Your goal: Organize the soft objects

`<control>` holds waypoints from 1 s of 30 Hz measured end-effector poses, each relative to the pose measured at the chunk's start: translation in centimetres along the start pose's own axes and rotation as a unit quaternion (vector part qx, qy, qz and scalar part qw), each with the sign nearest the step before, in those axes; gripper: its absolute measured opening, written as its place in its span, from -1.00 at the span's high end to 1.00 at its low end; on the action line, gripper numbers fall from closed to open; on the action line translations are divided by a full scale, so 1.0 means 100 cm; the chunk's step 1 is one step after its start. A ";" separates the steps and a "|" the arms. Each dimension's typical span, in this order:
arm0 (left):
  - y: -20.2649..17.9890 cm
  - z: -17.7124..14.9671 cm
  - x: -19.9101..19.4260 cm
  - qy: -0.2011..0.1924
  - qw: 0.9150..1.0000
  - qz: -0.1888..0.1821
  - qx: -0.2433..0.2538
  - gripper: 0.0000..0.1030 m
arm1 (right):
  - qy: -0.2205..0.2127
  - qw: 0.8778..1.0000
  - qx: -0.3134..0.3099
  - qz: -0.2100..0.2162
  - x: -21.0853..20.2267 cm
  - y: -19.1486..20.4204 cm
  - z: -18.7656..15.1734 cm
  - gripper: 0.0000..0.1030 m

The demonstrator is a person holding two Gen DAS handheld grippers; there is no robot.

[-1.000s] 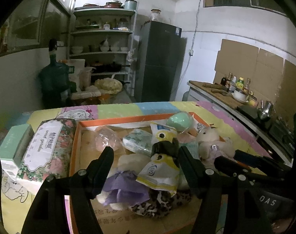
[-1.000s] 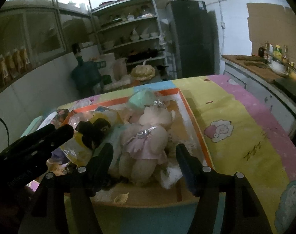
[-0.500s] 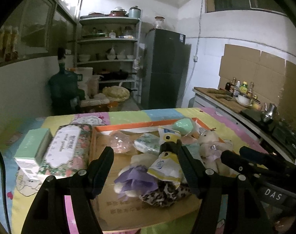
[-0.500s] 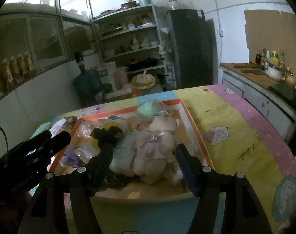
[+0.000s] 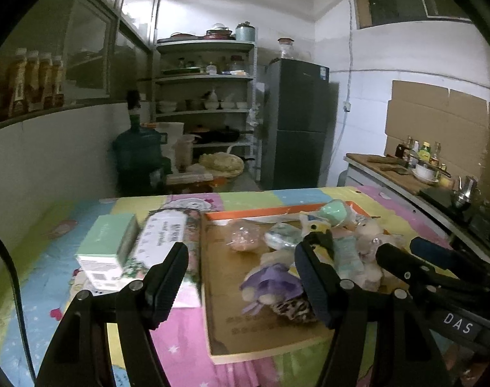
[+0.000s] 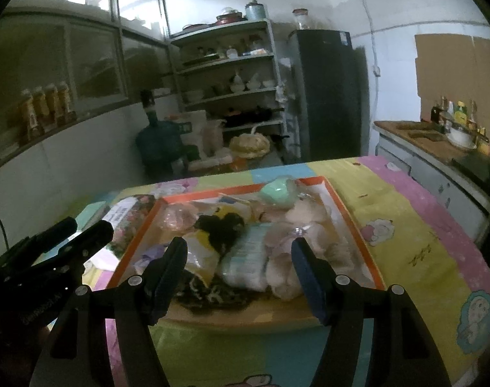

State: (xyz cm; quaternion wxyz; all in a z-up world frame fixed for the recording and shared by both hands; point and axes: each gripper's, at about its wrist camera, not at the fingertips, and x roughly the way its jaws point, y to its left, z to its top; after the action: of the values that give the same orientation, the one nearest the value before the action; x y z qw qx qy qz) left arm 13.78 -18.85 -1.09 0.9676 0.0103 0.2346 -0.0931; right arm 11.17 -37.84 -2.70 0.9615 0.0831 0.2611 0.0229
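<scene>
Two tongs (image 5: 241,269) (image 6: 238,266) agape, empty; one tray (image 6: 348,216), heaped toys.

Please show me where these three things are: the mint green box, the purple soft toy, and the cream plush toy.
mint green box (image 5: 108,237): left wrist view, on its top face.
purple soft toy (image 5: 270,279): left wrist view, on its purple cloth.
cream plush toy (image 6: 304,214): right wrist view, on its upper body.

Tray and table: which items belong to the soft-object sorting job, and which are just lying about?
Job:
- orange-rimmed tray
- purple plush toy
- cream plush toy
- mint soft ball
- tissue pack

Lying about:
- mint box
- floral wipes pack
- water jug
- fridge
</scene>
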 end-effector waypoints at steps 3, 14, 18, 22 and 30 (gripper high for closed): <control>0.002 -0.002 -0.006 -0.004 1.000 0.012 0.001 -0.32 | -0.005 1.000 -0.004 -0.002 -0.004 0.008 -0.002 -0.34; 0.018 -0.010 -0.029 -0.013 0.999 0.047 0.008 -0.32 | -0.018 1.000 -0.015 0.000 -0.014 0.033 -0.006 -0.34; 0.027 -0.011 -0.038 -0.018 0.998 0.053 -0.002 -0.32 | -0.021 1.000 -0.019 0.005 -0.016 0.042 -0.007 -0.34; 0.033 -0.012 -0.047 -0.021 0.998 0.056 -0.011 -0.32 | -0.024 0.999 -0.026 0.008 -0.021 0.052 -0.008 -0.34; 0.041 -0.018 -0.066 -0.024 0.997 0.072 -0.015 -0.32 | -0.028 0.999 -0.039 0.011 -0.032 0.070 -0.013 -0.34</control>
State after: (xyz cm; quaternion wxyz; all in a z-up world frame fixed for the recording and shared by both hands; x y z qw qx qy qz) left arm 7.97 -13.57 0.21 0.9771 0.0102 0.2118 -0.0195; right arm 7.78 -31.01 -0.97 0.9707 0.0492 0.2318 0.0411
